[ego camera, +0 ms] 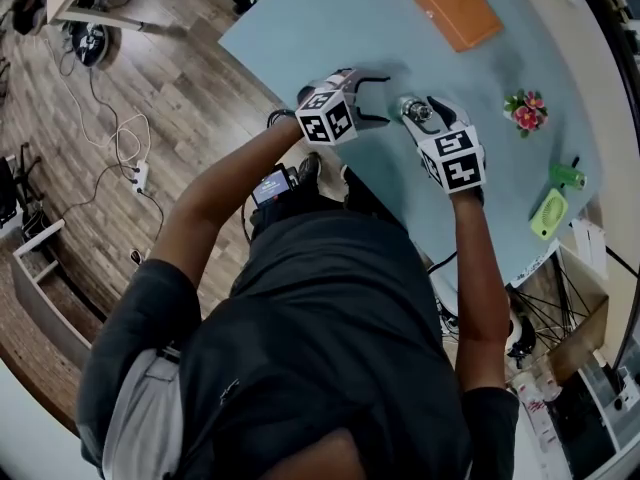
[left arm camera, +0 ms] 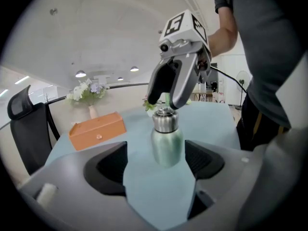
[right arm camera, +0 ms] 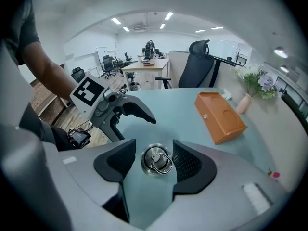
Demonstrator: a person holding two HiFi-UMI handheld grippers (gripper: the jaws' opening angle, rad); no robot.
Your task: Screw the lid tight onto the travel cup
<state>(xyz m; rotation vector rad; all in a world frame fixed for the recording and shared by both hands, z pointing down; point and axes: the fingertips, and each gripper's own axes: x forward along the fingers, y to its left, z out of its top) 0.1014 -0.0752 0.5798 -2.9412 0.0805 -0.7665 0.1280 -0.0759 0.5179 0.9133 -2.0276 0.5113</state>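
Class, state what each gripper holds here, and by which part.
The right gripper holds the travel cup by its lid, jaws across the rim. The left gripper, open, holds nothing.

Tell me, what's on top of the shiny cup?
A silver lid sits on the cup, with the right claw gripping it from above. The lid covers the opening, so the inside is hidden.

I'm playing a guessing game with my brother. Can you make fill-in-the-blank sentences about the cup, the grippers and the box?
1. The travel cup stands ___ on the blue table.
2. The right gripper has its jaws around the cup's ___.
3. The left gripper holds nothing; its jaws are ___.
4. The colour of the box is ___.

Missing words: upright; lid; open; orange.
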